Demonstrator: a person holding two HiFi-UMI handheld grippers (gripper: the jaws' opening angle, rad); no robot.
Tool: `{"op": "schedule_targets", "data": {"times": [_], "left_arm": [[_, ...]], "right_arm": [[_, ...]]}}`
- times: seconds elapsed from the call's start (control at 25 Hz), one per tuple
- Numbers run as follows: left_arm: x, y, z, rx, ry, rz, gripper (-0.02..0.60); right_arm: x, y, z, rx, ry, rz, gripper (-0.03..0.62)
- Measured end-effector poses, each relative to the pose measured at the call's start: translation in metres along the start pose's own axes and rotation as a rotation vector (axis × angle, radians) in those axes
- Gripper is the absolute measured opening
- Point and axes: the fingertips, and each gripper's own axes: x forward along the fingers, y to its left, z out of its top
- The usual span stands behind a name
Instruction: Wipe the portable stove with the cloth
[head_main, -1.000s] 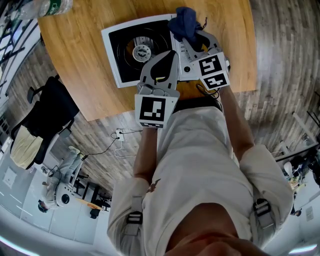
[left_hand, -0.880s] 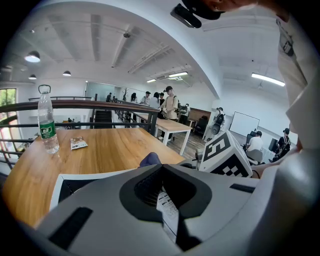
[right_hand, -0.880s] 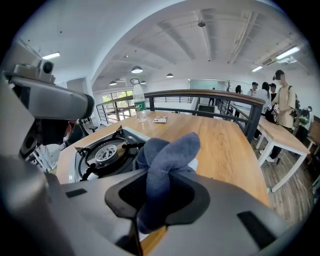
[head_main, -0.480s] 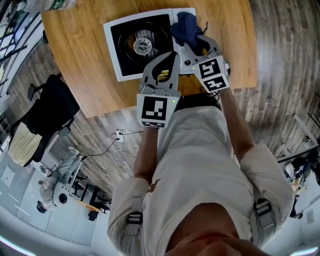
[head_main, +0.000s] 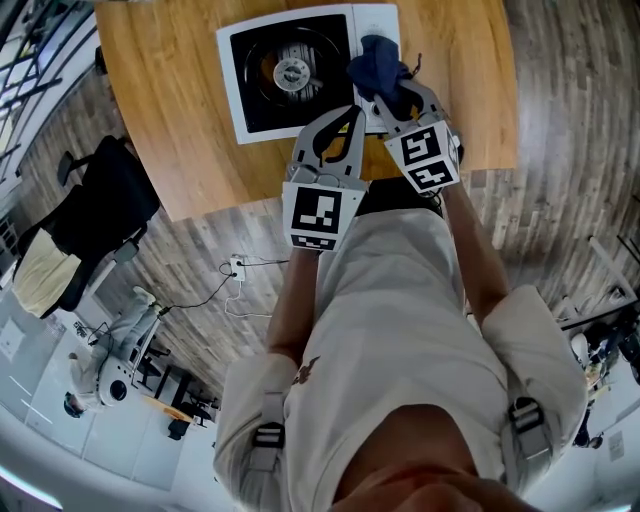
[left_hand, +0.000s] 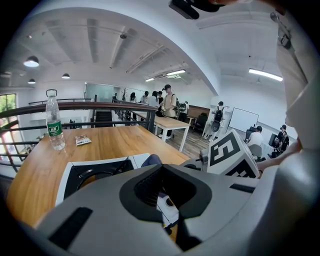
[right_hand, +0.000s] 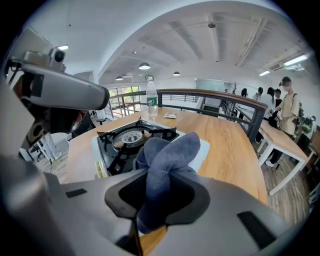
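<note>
- On the stove (head_main: 290, 75), the near right corner was hidden by the cloth (head_main: 372, 60) and right gripper (head_main: 392, 90).
- On the bottle (left_hand: 54, 122), the label print was too small to read.

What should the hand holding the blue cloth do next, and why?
Probably press the cloth down and slide it across the stove toward the burner. The right gripper is shut on the cloth, whose bunched end sits over the stove's white right side; whether it touches yet I can't tell.
</note>
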Motion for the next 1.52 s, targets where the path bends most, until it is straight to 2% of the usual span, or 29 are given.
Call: {"op": "schedule_targets", "data": {"times": [0.4, 0.64, 0.84, 1.2, 1.52], "left_arm": [[-0.011, -0.020, -0.014, 0.046, 0.029, -0.009, 0.020], [-0.022, -0.024, -0.015, 0.076, 0.030, -0.029, 0.021], [-0.030, -0.022, -0.025, 0.081, 0.038, -0.074, 0.020], [-0.050, -0.012, -0.042, 0.090, 0.059, -0.186, 0.020], [-0.060, -0.003, -0.054, 0.115, 0.077, -0.255, 0.020]], "right_arm": [[-0.016, 0.025, -0.022, -0.022, 0.011, 0.016, 0.104], [-0.023, 0.032, -0.031, -0.019, 0.033, -0.006, 0.106], [-0.027, 0.041, -0.039, -0.013, 0.069, -0.039, 0.106], [-0.040, 0.065, -0.056, 0.080, 0.138, -0.124, 0.106], [-0.055, 0.090, -0.071, 0.119, 0.201, -0.175, 0.106]]}}
